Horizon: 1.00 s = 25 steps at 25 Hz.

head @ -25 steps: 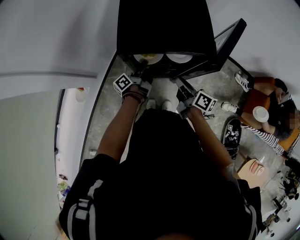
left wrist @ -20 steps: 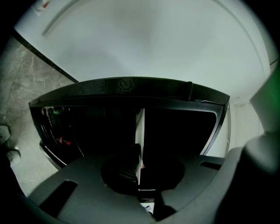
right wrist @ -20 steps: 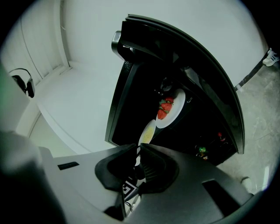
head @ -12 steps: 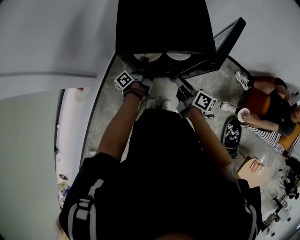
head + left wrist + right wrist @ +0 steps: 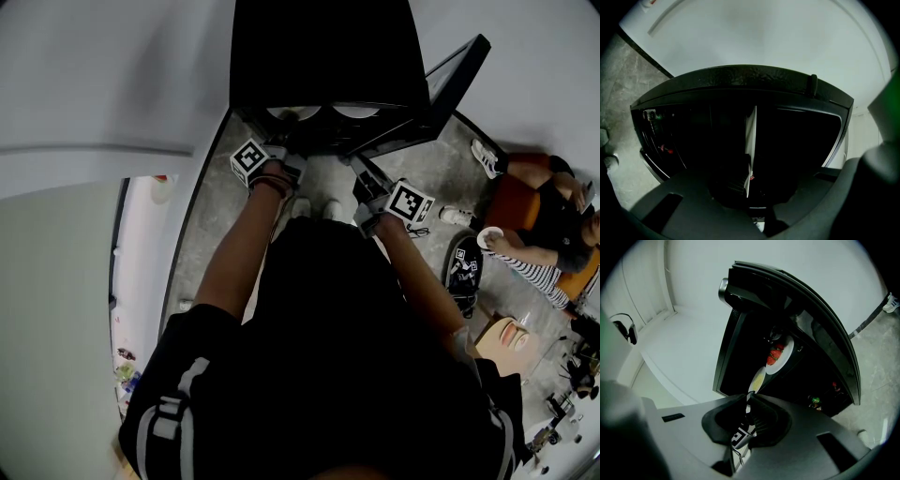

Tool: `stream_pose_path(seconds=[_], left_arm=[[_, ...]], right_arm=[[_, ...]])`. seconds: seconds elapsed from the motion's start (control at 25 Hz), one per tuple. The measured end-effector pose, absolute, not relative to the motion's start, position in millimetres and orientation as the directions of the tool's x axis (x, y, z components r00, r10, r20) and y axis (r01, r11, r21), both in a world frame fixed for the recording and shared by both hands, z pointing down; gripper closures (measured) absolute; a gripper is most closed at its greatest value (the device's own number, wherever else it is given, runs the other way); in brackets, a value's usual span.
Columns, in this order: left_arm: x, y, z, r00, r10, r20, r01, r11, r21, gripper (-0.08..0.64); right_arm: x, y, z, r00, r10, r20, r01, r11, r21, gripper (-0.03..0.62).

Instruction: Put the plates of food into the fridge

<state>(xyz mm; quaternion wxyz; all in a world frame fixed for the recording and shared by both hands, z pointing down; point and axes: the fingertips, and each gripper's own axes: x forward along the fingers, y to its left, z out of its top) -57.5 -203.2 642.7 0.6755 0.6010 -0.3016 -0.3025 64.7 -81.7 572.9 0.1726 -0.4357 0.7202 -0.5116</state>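
Note:
The black fridge (image 5: 323, 56) stands open in front of me, its door (image 5: 459, 75) swung to the right. Two white plates lie side by side just inside. My left gripper (image 5: 284, 142) is shut on the rim of the left plate (image 5: 296, 113). In the left gripper view this plate (image 5: 750, 136) shows edge-on against the dark interior. My right gripper (image 5: 358, 165) is shut on the rim of the right plate (image 5: 356, 112). The right gripper view shows that plate (image 5: 758, 379) carrying yellow food, with the strawberry plate (image 5: 780, 355) beyond it.
A person (image 5: 544, 216) sits on the floor at the right holding a white cup (image 5: 489, 237). A black board (image 5: 464, 267) and shoes lie beside them. A white wall runs along the left. My own feet (image 5: 314, 208) stand close before the fridge.
The left gripper and its plate have edged a little deeper into the fridge. The right gripper has kept still. The seated person's hand with the cup has moved.

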Motion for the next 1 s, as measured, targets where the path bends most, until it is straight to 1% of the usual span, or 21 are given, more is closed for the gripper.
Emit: stream_pose_path(seconds=[0.2, 0.36, 0.52, 0.68, 0.88, 1.0], left_arm=[[-58.4, -199.5, 640.3, 0.632, -0.775, 0.014, 0.073, 0.078, 0.994, 0.522], [-59.4, -195.7, 640.4, 0.632, -0.775, 0.006, 0.067, 0.063, 0.996, 0.518], [-57.2, -193.2, 637.7, 0.635, -0.772, -0.001, 0.063, 0.051, 0.997, 0.477], [-56.6, -188.5, 633.5, 0.64, -0.768, -0.004, 0.074, 0.057, 0.996, 0.466], [-61.0, -177.8, 637.6, 0.644, -0.765, 0.019, 0.054, 0.07, 0.996, 0.466], [-58.6, -175.9, 632.9, 0.654, -0.756, 0.018, 0.019, 0.041, 0.999, 0.466]], right_arm=[[63.0, -81.5, 572.4, -0.569, -0.799, 0.197, -0.449, 0.102, -0.887, 0.551], [59.9, -81.3, 573.8, -0.582, -0.789, 0.195, -0.445, 0.109, -0.889, 0.551], [57.4, -82.0, 573.8, -0.598, -0.779, 0.188, -0.436, 0.12, -0.892, 0.551], [55.5, -83.3, 572.3, -0.606, -0.774, 0.183, -0.432, 0.127, -0.893, 0.551], [53.1, -81.3, 572.5, -0.613, -0.769, 0.181, -0.429, 0.132, -0.893, 0.551], [54.6, -82.2, 575.2, -0.615, -0.768, 0.181, -0.425, 0.129, -0.896, 0.551]])
